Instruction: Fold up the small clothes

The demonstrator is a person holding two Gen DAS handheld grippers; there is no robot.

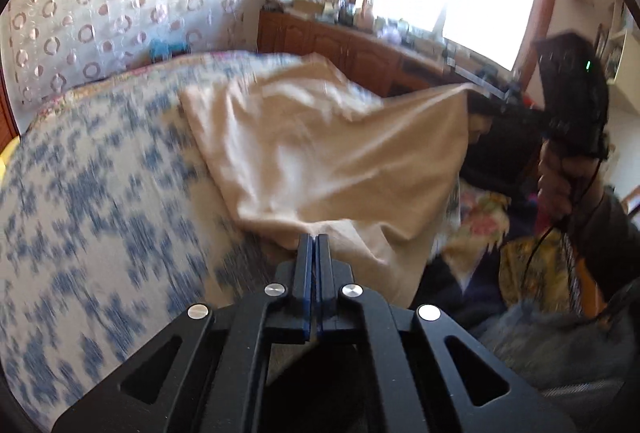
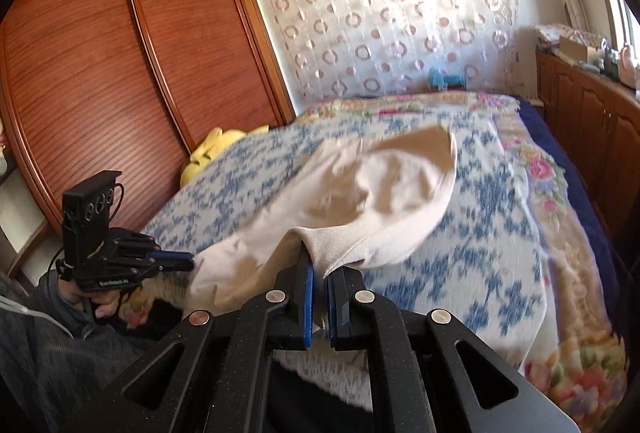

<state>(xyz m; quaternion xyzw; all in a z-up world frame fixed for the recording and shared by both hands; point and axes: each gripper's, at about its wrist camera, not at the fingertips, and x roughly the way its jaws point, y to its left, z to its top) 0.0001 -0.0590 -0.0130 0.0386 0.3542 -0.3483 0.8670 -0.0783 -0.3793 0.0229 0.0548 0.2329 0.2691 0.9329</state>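
Note:
A beige garment (image 1: 328, 153) hangs stretched above the blue-and-white patterned bed cover (image 1: 88, 201). My left gripper (image 1: 316, 239) is shut on its near corner. The right gripper shows in the left wrist view (image 1: 476, 101) at the garment's far right corner. In the right wrist view the garment (image 2: 384, 189) billows over the bed cover (image 2: 480, 233); my right gripper (image 2: 320, 269) is shut on a bunched edge of it. The left gripper shows there at the left (image 2: 188, 261), pinching the other corner.
A wooden wardrobe (image 2: 120, 73) stands left of the bed. A low wooden cabinet (image 2: 592, 121) with clutter runs along the window side. A yellow soft toy (image 2: 212, 153) lies at the bed's edge. Floral and dark fabrics (image 1: 480, 217) lie near the person.

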